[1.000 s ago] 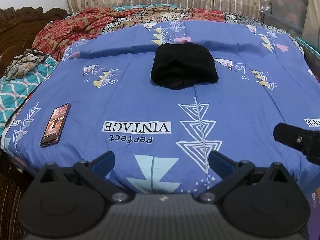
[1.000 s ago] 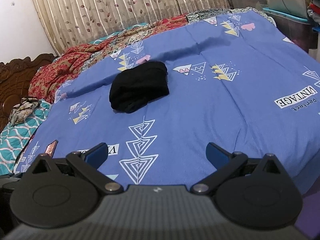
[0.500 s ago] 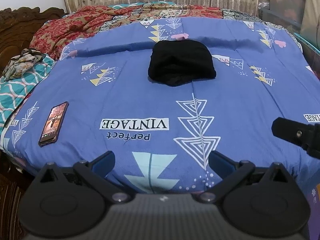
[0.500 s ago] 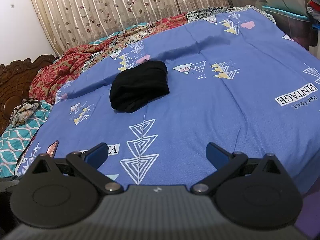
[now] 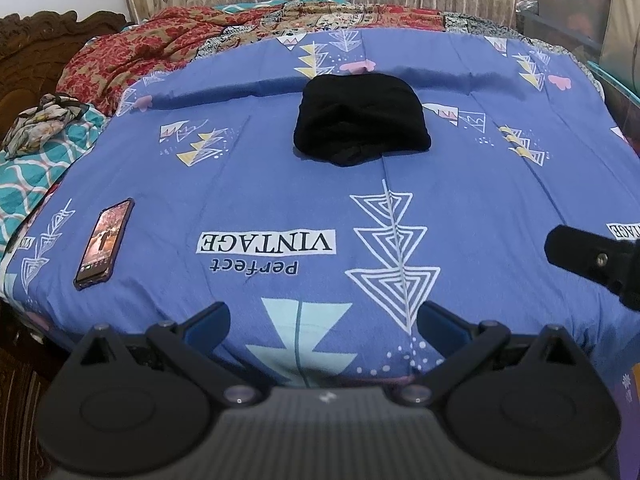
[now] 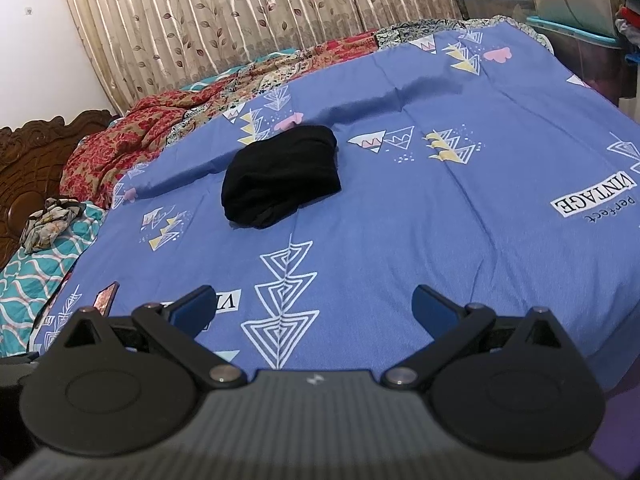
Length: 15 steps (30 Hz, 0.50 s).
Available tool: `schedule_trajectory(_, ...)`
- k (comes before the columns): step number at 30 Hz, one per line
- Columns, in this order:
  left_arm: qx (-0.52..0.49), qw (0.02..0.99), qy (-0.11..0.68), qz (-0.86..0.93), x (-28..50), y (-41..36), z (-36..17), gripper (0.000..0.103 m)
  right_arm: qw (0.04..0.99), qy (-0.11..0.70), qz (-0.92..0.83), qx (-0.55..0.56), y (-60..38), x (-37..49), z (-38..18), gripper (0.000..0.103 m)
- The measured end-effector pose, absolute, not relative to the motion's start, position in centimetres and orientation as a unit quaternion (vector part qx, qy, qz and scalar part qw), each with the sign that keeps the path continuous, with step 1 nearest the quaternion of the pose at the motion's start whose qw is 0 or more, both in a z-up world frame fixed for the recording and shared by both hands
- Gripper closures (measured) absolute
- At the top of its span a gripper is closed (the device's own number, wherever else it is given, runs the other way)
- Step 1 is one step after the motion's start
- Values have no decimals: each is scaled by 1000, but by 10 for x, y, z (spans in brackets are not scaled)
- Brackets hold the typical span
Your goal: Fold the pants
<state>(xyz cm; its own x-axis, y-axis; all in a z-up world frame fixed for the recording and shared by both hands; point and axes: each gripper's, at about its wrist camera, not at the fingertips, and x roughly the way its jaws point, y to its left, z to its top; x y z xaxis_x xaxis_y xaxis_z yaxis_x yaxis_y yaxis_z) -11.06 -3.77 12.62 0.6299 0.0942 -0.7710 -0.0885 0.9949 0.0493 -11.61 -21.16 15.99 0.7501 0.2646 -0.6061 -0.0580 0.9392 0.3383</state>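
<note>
The left claw (image 5: 323,322) hung over the near edge of the bed with its two blue fingers (image 5: 208,320) spread wide apart and nothing between them. Below the gap lay the blue sheet (image 5: 240,184), with a pale blue triangle print right under the fingertips and the words "Perfect VINTAGE" a little farther in. The right claw (image 6: 314,306) was likewise spread wide and empty, held over the same near edge of the sheet (image 6: 400,220), above a white nested-triangle print. In the left view, a black part of the right claw (image 5: 592,258) reached in from the right edge, apart from the left fingers.

Farther in, near the middle of the bed, lay the pants (image 5: 362,118), black and folded into a compact, rounded bundle flat on the sheet. Neither claw touched them; both were well apart from the bundle. In the right view the pants (image 6: 280,176) sat up and left of the claw's gap.

A phone (image 5: 105,238) lay face up on the sheet near the left side of the bed, well apart from the pants; in the right view only its corner (image 6: 106,296) showed beside the left finger. Beyond the sheet, a red patterned blanket (image 5: 132,54) was heaped along the far left. A teal quilt (image 5: 32,176) with a crumpled floral cloth (image 5: 44,118) on it lay by the carved wooden headboard (image 6: 28,152). Leaf-print curtains (image 6: 248,16) hung behind the bed, and plastic bins (image 5: 576,4) stood at the far right.
</note>
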Motion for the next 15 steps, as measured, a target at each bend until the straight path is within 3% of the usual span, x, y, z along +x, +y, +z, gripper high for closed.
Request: schedule_trajectory(15,2,896,443,45,-108,-38,121,0,920,348,88,155,-211,-115,157,0)
